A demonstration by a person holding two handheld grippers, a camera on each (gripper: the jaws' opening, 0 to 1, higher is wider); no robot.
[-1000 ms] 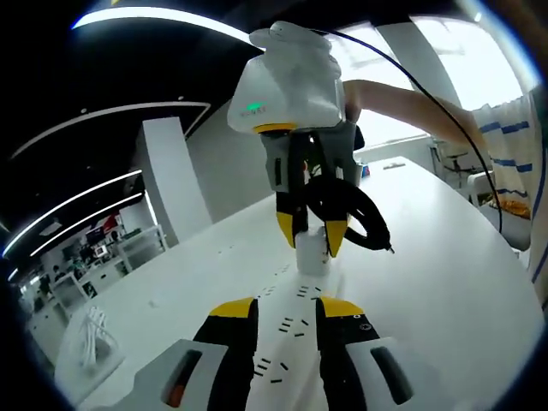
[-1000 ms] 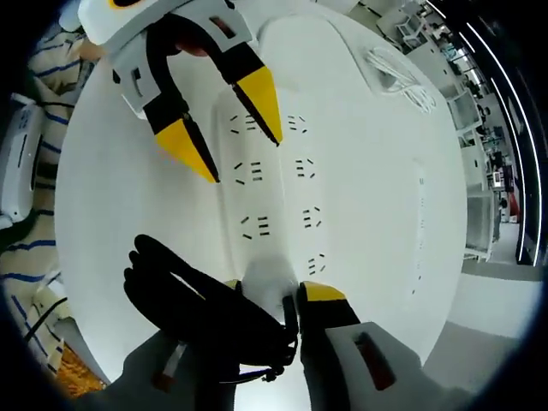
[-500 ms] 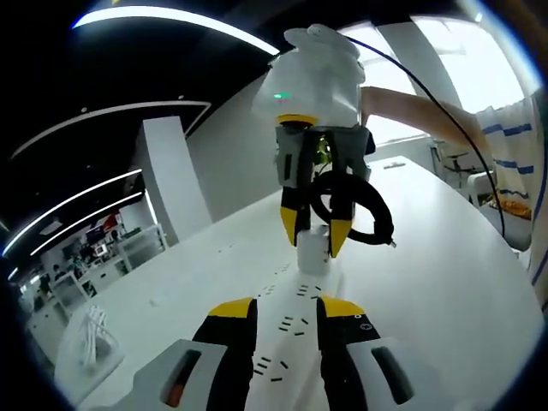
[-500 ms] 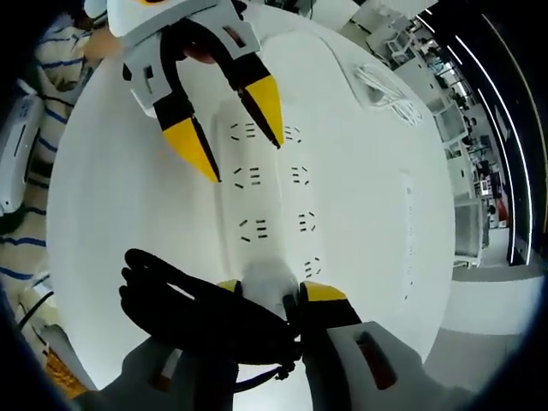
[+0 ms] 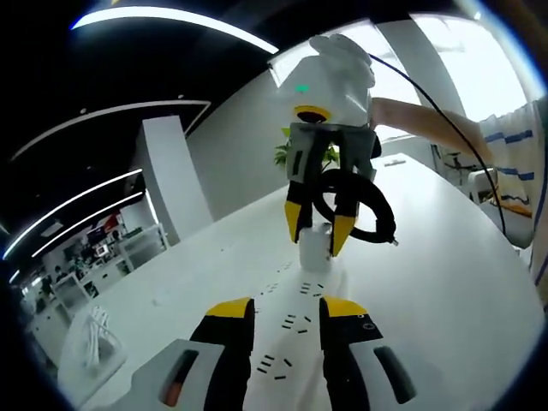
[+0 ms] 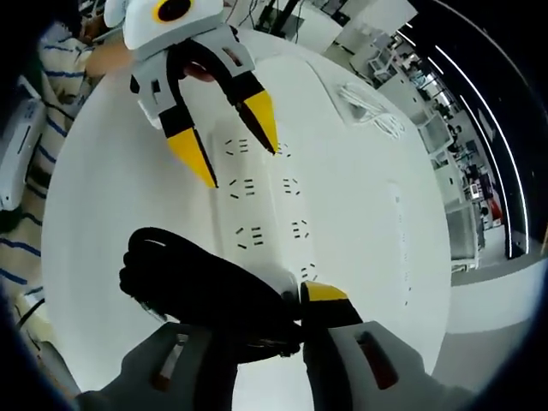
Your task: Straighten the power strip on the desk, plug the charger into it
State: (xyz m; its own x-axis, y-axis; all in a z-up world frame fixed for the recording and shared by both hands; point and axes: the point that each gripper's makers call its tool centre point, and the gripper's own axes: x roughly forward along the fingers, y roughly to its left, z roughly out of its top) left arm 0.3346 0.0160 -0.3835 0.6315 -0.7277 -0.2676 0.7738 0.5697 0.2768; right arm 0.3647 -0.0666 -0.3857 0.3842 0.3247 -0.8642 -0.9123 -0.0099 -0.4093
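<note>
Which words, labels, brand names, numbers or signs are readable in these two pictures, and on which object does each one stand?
No text can be read in either view.
The power strip carries only socket slots, no legible print.
The charger, held by the right gripper, shows no marking.
The left gripper shows a small round mark in the left gripper view, too small to read.
Background shelves are too blurred to read.
</note>
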